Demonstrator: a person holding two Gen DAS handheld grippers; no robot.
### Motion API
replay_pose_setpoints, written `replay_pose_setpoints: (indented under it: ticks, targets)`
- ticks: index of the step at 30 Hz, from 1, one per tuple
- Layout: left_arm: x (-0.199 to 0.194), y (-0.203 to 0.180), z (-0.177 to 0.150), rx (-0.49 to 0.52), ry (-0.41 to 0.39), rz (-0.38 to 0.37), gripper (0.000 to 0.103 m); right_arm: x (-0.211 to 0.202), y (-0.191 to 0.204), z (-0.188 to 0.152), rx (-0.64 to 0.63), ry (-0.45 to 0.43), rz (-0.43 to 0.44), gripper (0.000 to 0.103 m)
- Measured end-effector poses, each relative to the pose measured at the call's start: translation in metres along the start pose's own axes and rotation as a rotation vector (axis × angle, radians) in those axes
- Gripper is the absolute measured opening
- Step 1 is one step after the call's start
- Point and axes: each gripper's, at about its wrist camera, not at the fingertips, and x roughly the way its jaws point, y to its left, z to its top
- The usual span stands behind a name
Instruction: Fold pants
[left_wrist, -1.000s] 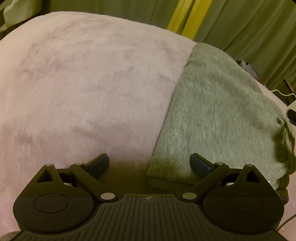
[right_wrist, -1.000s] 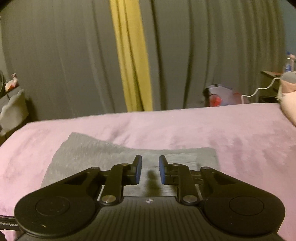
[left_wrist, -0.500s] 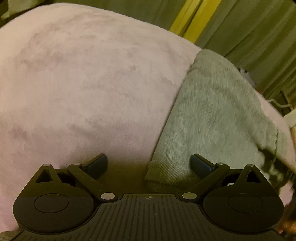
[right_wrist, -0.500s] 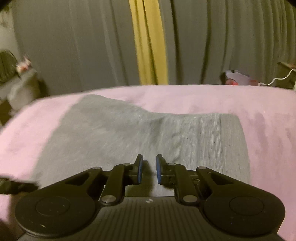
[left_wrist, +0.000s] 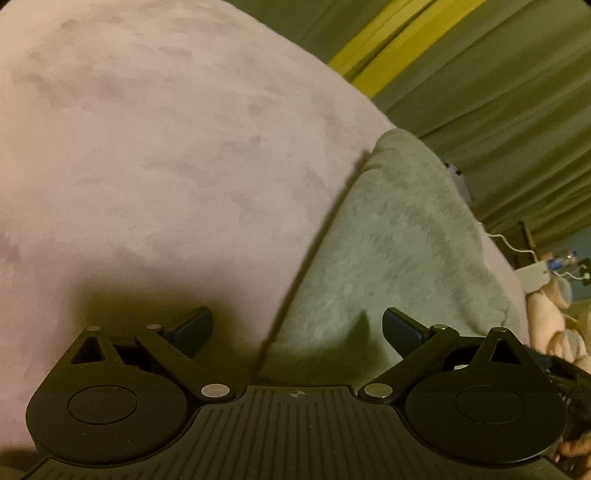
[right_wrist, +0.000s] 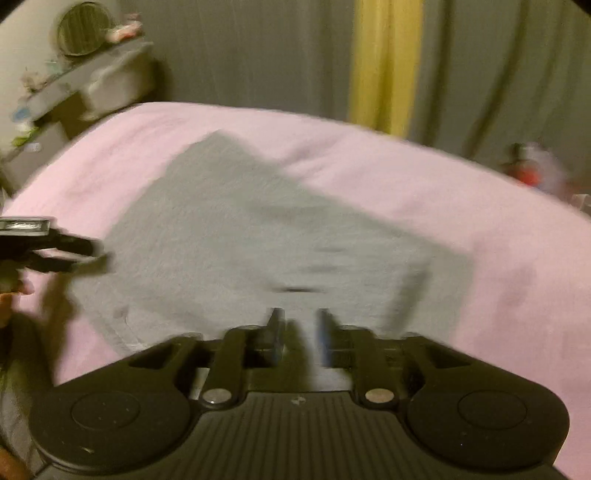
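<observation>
Grey pants (right_wrist: 236, 236) on a pink blanket (right_wrist: 406, 184); grey-green curtain (right_wrist: 258, 55) with one seemingly yellow stripe (right_wrist: 384, 62).

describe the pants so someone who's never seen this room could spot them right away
Find the bed covered by a pink blanket, in front of grey curtains with one yellow strip. On it lie the pants, folded into a flat slab. They are the only grey, knitted thing on that pink surface.

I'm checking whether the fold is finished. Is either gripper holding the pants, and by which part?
Nothing is held. The left gripper stands wide open over the near edge of the grey pants. The right gripper is opening above them, nothing between its jaws.
</observation>
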Motion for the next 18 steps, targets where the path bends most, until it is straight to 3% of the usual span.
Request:
replay_pose_setpoints:
  ticks: [1,5,9,13,18]
  targets:
    - [0.002,-0.003,0.001,0.020,0.002,-0.016,0.101,-0.004,-0.010,0.001,0.040,0.001,-0.023,0.099]
    - [0.014,-0.014,0.011,0.112,0.055,-0.072,0.101,0.000,-0.058,-0.005,0.243,0.079,0.112,0.099]
    - [0.030,-0.014,0.030,0.127,0.113,-0.173,0.101,0.026,-0.071,-0.035,0.390,0.163,0.271,0.099]
    - [0.060,-0.009,0.053,0.120,0.245,-0.299,0.101,0.041,-0.096,-0.062,0.599,0.112,0.411,0.099]
    - [0.088,-0.023,0.070,0.183,0.318,-0.352,0.101,0.058,-0.110,-0.093,0.772,0.070,0.566,0.099]
